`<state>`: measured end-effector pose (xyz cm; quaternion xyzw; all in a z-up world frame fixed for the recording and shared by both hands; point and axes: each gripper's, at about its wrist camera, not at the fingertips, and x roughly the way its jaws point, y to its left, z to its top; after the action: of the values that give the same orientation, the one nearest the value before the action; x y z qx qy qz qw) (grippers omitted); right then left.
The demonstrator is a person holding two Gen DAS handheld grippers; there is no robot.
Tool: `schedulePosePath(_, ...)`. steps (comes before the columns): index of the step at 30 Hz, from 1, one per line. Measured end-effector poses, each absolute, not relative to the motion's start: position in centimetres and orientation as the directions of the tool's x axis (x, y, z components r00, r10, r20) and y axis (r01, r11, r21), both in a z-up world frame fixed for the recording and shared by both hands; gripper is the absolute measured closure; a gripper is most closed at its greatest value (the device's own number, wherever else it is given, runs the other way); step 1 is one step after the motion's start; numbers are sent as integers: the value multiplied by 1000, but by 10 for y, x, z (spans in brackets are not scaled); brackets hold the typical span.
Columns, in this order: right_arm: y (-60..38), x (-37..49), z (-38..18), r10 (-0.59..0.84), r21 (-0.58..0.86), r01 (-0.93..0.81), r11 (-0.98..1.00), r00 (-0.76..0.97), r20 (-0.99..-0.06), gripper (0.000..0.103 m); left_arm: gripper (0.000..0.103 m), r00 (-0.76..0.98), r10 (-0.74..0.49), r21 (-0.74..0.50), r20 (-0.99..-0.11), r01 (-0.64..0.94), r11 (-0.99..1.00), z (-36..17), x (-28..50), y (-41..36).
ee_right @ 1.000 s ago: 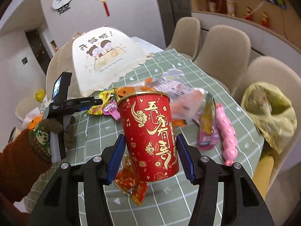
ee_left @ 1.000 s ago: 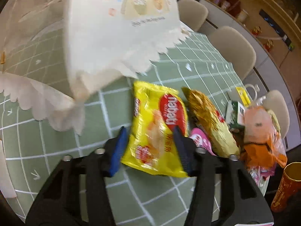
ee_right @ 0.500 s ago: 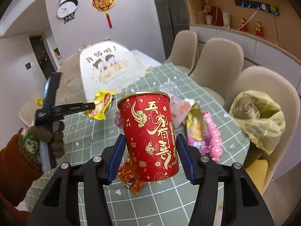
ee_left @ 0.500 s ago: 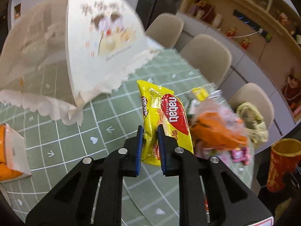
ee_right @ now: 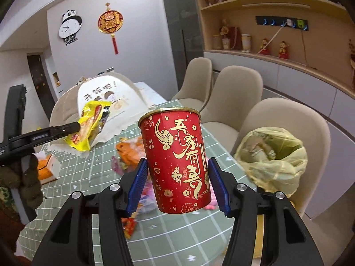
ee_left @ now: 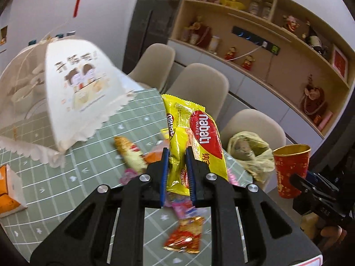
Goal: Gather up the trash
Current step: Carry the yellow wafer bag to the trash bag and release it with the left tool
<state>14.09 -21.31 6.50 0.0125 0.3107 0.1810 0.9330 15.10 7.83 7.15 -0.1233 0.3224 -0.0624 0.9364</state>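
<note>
My left gripper (ee_left: 176, 177) is shut on a yellow Nabati wafer wrapper (ee_left: 195, 137) and holds it up above the green table (ee_left: 73, 168). The wrapper also shows in the right wrist view (ee_right: 88, 126), held at the left. My right gripper (ee_right: 178, 184) is shut on a red paper cup (ee_right: 177, 166) with gold lettering, upright and lifted off the table; the cup shows at the right of the left wrist view (ee_left: 289, 170). A yellowish trash bag (ee_right: 273, 155) sits on a chair at the table's right side, and shows in the left wrist view (ee_left: 250, 153) too.
A white mesh food cover (ee_left: 66, 102) stands at the table's far left. Several wrappers lie on the table: an orange one (ee_right: 128, 150), a red one (ee_left: 186, 237), a pink one (ee_left: 127, 177). An orange-and-white carton (ee_left: 8, 195) is at left. Beige chairs (ee_right: 239, 97) line the right side.
My left gripper closed on the yellow wrapper and lifted it off the table, tilting upward. My right gripper rose with the cup still in it.
</note>
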Motion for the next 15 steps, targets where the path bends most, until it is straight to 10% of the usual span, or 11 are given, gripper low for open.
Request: schedulePosePath(15,-380,188,75,180,115,-139,984,818,-547,50,88,692,-342,-258,-636,227,939,48,263,-107)
